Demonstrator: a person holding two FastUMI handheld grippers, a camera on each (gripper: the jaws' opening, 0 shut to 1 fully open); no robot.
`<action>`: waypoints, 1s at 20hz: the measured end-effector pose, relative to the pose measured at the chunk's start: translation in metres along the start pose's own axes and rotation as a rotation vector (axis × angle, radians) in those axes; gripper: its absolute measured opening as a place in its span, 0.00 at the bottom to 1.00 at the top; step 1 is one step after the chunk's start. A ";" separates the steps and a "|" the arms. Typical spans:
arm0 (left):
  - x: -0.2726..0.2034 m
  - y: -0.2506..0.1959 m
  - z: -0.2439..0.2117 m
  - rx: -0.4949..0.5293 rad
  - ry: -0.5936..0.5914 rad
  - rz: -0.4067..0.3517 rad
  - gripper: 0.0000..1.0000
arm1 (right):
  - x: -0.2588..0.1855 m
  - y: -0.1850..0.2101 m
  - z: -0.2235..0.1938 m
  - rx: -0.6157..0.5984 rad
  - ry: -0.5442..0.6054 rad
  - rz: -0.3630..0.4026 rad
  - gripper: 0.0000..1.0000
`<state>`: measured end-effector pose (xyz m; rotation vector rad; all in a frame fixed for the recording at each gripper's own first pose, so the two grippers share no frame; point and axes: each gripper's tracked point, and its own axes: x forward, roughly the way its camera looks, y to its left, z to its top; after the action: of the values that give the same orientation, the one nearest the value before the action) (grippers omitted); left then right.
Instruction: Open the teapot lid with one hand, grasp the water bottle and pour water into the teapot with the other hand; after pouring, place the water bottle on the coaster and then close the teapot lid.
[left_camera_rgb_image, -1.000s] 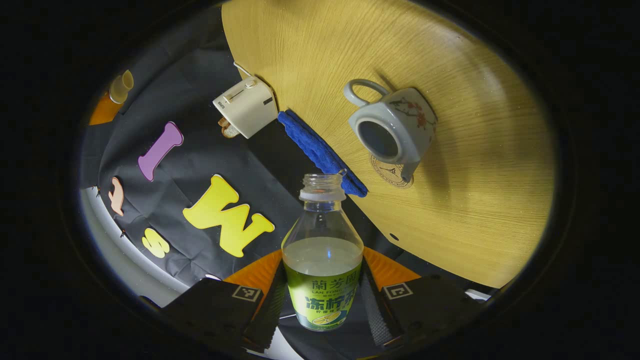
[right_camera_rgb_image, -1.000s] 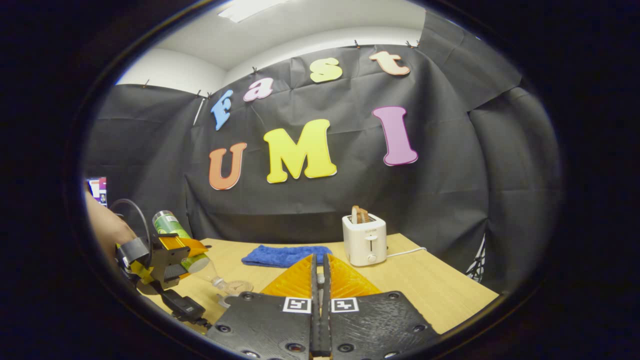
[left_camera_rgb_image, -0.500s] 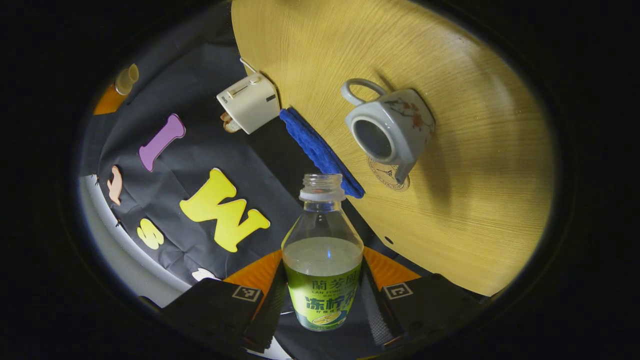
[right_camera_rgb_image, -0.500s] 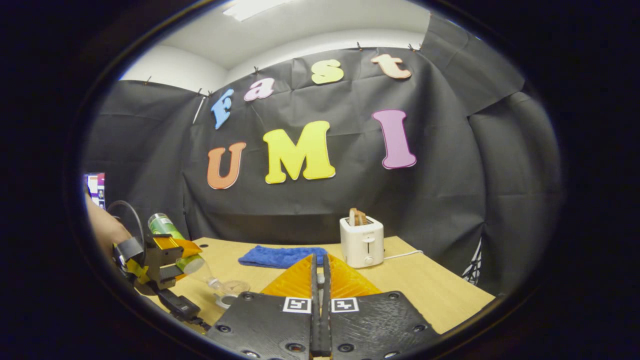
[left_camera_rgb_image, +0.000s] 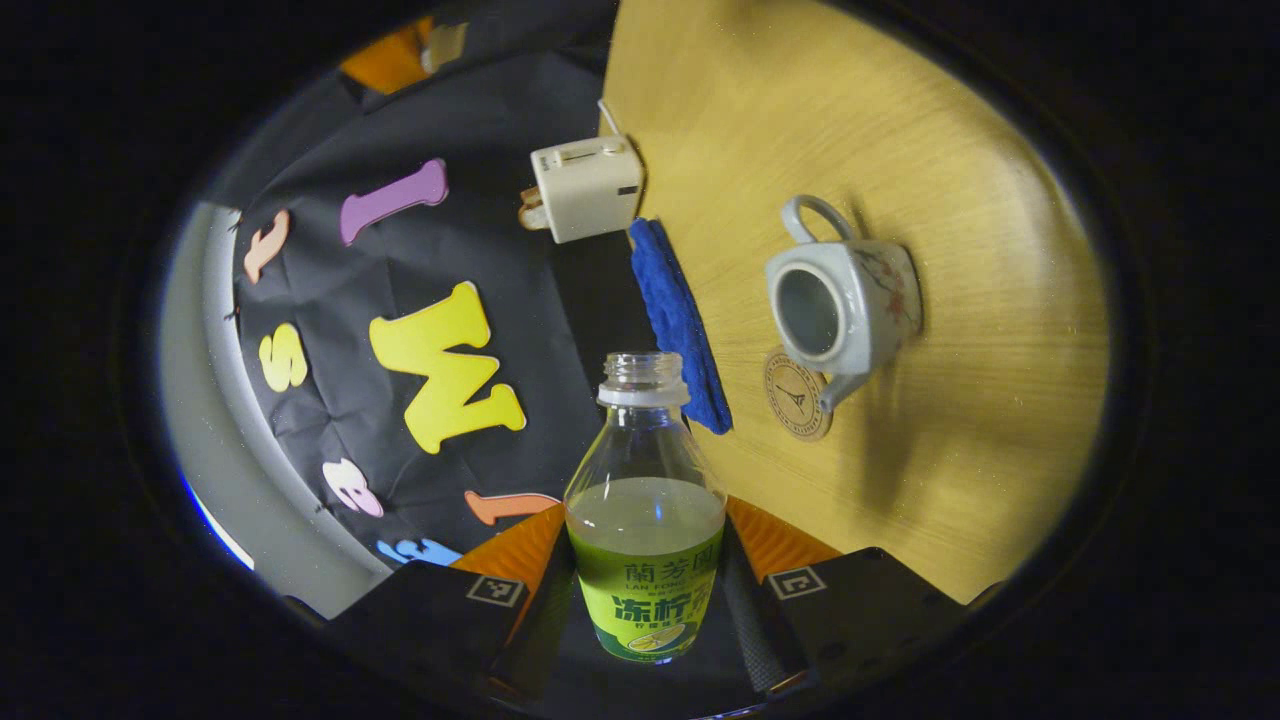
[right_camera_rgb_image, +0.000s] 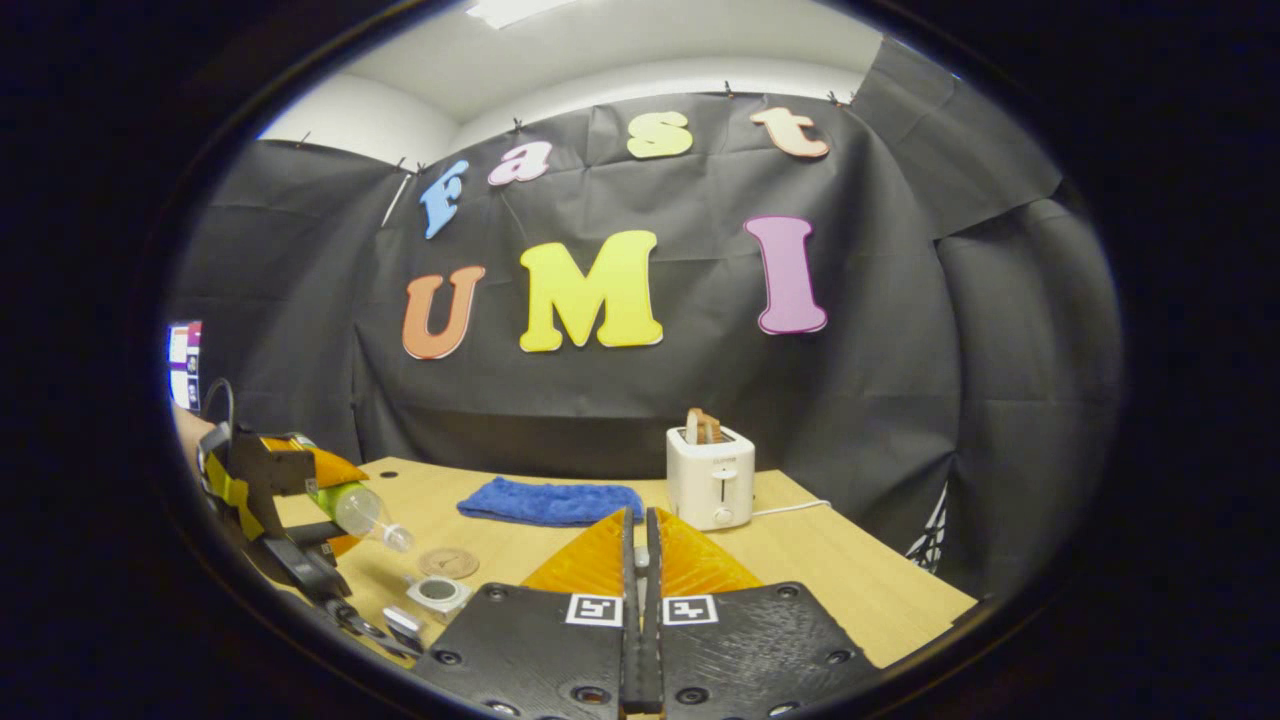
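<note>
Bottle (left_camera_rgb_image: 645, 520) swung off teapot (left_camera_rgb_image: 845, 300); levelled.

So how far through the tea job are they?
The teapot stands open on the table, so the lid is off. The left gripper holds the uncapped water bottle, part full and tipped near the pot. No stream is visible. Left to do: set the bottle on the bare coaster and put the lid back.
</note>
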<state>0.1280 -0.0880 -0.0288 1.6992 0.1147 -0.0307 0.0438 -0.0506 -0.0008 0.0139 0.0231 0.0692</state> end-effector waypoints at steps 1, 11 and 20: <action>0.003 0.004 -0.003 -0.089 -0.005 0.008 0.73 | 0.000 0.000 0.001 -0.006 -0.001 -0.005 0.00; -0.006 0.050 -0.002 -1.003 -0.078 0.071 0.73 | -0.010 0.024 0.007 -0.014 -0.012 0.046 0.00; 0.044 0.075 0.014 -1.604 -0.274 0.095 0.75 | -0.010 0.024 0.007 0.019 -0.004 0.052 0.00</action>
<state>0.1790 -0.1088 0.0400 0.0874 -0.1367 -0.0739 0.0321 -0.0279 0.0065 0.0334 0.0195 0.1206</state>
